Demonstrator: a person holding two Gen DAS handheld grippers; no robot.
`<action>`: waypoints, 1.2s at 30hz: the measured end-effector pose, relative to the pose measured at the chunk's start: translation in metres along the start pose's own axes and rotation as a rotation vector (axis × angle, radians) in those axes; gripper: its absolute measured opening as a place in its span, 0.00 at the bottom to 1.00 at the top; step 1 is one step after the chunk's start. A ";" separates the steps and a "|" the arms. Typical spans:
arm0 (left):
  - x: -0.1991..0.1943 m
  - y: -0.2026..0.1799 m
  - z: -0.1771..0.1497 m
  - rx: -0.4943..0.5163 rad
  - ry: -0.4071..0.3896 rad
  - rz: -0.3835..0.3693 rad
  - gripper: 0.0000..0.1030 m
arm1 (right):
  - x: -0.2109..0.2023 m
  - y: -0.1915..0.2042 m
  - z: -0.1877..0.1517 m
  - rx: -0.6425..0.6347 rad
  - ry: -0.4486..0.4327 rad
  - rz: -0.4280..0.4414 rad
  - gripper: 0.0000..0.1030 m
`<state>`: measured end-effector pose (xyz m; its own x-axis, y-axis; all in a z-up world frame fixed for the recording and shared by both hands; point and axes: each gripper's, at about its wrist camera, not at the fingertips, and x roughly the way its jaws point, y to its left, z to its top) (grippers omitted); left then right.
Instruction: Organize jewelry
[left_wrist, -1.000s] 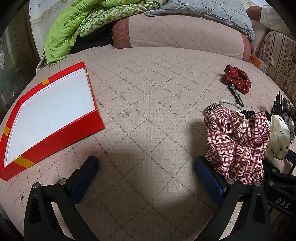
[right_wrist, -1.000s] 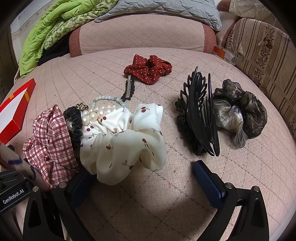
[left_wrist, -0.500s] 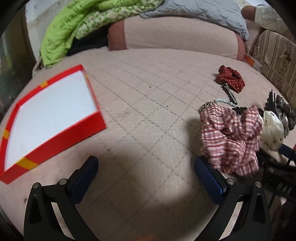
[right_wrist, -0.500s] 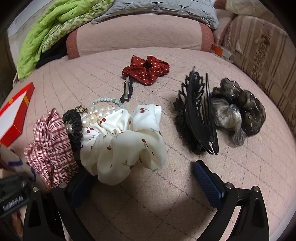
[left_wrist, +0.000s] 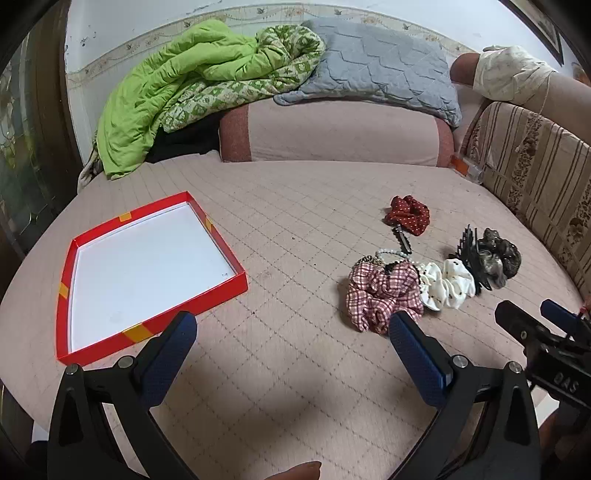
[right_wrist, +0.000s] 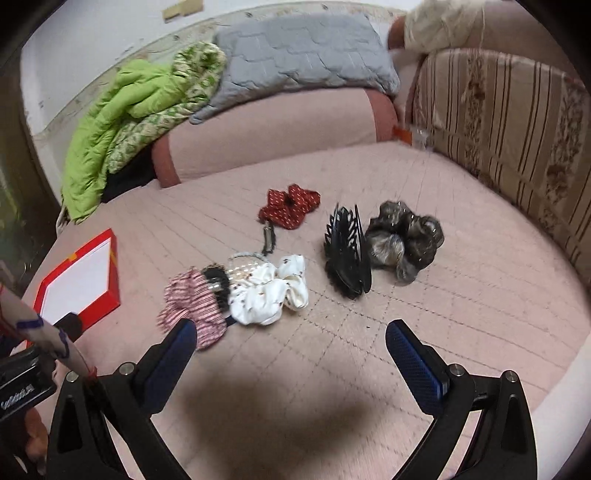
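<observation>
A red box lid with a white inside lies on the bed at the left; it also shows in the right wrist view. Hair pieces lie in a cluster at the right: a plaid scrunchie, a white cherry scrunchie, a pearl bracelet, a black claw clip, a dark sheer scrunchie, a red dotted scrunchie and a black hair clip. My left gripper is open and empty, raised near the bed's front edge. My right gripper is open and empty, raised in front of the cluster.
The pink quilted bed cover spreads under everything. A long pink bolster, a green quilt and a grey pillow lie at the back. A striped headboard cushion runs along the right.
Both grippers have lifted and pulled back from the bed; the scrunchies and box now look smaller and farther. Nothing was picked up. The right view is blurred by motion.
</observation>
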<state>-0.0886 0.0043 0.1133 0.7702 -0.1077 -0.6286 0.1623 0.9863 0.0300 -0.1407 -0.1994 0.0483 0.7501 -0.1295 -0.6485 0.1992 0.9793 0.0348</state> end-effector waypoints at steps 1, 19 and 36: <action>-0.003 -0.002 0.000 0.009 -0.001 0.003 1.00 | -0.004 0.002 0.000 -0.009 -0.006 0.003 1.00; -0.018 0.006 -0.016 0.001 0.039 0.011 1.00 | -0.030 0.027 -0.010 -0.068 -0.007 0.020 1.00; 0.011 -0.006 -0.013 0.023 0.097 0.003 1.00 | -0.008 0.015 -0.009 -0.041 0.032 0.032 1.00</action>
<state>-0.0889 -0.0007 0.0957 0.7077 -0.0910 -0.7006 0.1749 0.9834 0.0490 -0.1493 -0.1821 0.0473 0.7352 -0.0934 -0.6714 0.1485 0.9886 0.0250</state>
